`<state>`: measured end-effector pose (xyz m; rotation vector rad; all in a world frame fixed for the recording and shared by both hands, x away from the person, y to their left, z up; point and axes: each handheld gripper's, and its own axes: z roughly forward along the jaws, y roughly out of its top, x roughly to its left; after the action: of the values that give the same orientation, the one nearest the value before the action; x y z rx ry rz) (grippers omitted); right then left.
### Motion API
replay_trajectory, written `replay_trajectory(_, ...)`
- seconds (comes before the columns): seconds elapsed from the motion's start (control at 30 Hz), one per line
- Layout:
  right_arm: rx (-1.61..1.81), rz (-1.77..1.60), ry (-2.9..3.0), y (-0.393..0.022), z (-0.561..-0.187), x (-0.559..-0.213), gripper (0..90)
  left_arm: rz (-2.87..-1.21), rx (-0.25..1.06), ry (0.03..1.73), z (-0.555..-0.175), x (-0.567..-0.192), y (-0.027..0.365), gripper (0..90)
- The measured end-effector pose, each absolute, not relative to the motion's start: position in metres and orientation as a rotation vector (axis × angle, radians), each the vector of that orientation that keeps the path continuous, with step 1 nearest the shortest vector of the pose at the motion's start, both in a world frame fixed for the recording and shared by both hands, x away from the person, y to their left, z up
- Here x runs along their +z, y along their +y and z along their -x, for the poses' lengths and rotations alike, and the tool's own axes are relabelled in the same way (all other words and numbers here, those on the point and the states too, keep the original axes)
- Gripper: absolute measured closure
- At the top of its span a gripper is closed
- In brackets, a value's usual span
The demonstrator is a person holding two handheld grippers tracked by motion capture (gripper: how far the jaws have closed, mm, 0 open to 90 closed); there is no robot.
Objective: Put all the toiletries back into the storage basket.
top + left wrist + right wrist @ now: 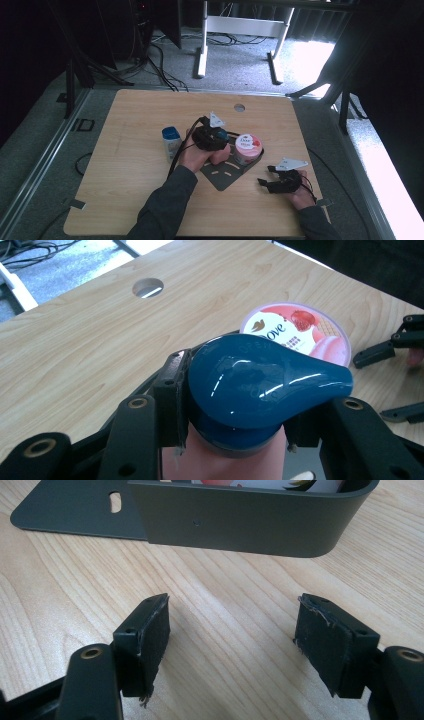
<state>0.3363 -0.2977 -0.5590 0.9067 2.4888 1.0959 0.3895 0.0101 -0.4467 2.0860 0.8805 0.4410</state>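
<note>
Table (125, 165): pale wood grain, round hole near the far edge. Tray (225, 175): dark flat metal, slotted, with a curved wall. Tub (248, 148): round, pink, printed lid, sitting in the tray. Bottle (235, 460): pink body, glossy blue teardrop cap, in the tray beside the tub, pinched by the left gripper (232, 427), forearm reaching in. Right gripper (232, 645): frayed black pads spread, low over bare wood near the tray wall.
</note>
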Motion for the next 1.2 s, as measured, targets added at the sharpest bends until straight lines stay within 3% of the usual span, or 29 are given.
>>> replay_trajectory(1.2, 1.102, -0.911, 2.492, -0.298, -0.337, -0.559, 29.6, -2.079, 0.461, 0.965, -0.425, -0.458, -0.013, 52.8)
